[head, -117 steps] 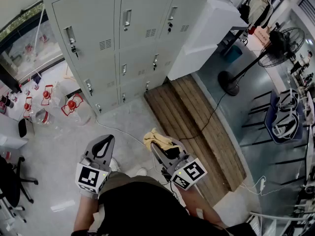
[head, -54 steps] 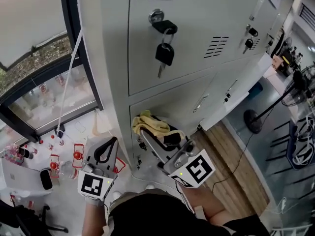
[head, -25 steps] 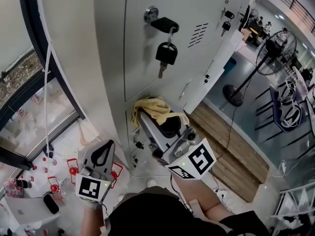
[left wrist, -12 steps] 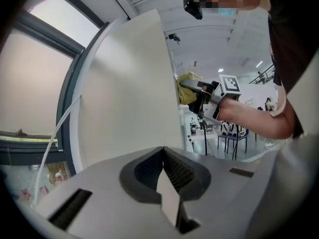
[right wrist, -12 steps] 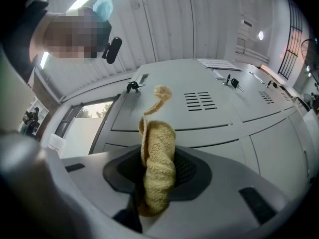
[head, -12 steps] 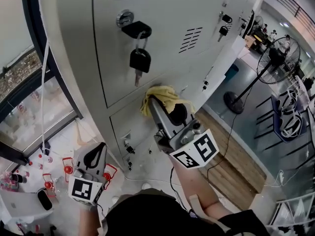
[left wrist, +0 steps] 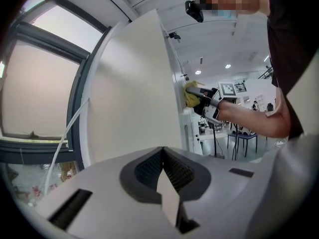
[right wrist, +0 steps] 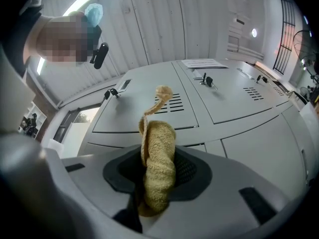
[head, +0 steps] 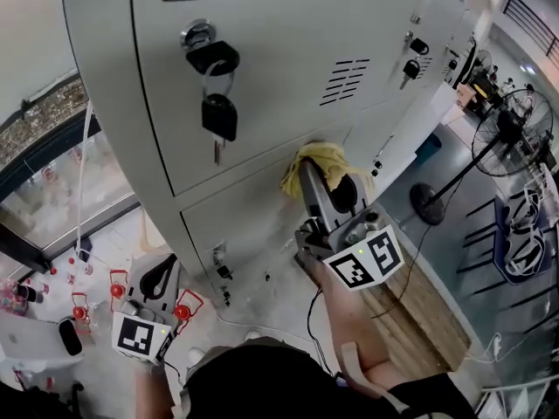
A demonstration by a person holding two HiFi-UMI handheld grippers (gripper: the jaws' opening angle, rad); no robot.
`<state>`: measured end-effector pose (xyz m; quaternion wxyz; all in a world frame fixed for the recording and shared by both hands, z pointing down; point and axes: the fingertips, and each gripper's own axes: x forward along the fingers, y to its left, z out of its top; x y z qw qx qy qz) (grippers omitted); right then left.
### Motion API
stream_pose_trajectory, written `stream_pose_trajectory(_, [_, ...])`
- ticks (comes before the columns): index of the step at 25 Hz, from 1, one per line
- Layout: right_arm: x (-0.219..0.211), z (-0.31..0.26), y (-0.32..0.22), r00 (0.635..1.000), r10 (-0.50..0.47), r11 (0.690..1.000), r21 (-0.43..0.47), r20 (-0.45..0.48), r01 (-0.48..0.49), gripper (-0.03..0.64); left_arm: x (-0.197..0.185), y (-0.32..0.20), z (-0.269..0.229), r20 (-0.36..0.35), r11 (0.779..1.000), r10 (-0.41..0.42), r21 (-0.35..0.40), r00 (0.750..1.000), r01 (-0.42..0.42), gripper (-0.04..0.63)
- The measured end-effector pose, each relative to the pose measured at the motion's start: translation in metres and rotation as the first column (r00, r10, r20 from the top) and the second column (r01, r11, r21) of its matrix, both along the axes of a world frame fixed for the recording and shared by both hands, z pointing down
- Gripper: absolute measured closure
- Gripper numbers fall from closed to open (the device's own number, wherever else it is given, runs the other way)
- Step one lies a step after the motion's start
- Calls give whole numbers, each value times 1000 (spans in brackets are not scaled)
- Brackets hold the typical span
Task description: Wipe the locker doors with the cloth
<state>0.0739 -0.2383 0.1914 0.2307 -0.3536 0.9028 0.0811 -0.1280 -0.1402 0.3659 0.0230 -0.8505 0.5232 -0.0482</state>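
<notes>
The grey locker bank (head: 288,24) fills the top of the head view; a key with a black fob (head: 218,112) hangs from the upper left door's lock. My right gripper (head: 316,171) is shut on the yellow cloth (head: 321,155), whose bunched end lies against the doors near the seam under that upper door. In the right gripper view the cloth (right wrist: 158,168) stands up between the jaws of the right gripper (right wrist: 158,176), with vented doors (right wrist: 234,98) beyond. My left gripper (head: 164,267) hangs low at the left, shut and empty; its own view shows the left gripper (left wrist: 163,159) beside the locker's side wall (left wrist: 134,93).
A window (head: 44,147) and floor with red-capped items (head: 113,291) lie left of the lockers. A wooden platform (head: 428,304), a cable and a standing fan (head: 515,120) are at the right. A white unit adjoins the lockers' far end.
I have come from standing back to close against the lockers. The right gripper has risen with the cloth and slid right along the door. The left gripper has sunk lower.
</notes>
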Motion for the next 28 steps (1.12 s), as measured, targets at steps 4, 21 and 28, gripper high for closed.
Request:
stream_pose_trajectory(4, [11,1,-9,1000,-12,1000,-7,1,12,485,-5,-3,0,11,997,-71,28,997,70,586])
stream_pose_trajectory(21, [55,19,-45,999,45,991,-126,23,-42,485,-5,-2,4,-40,984,-175,14,984,176,586])
stream_pose_trajectory(28, [59,37,-48,995,95,980,-180,38,-86,486,-5,2,9,-33,989,-146,1,989,146,586])
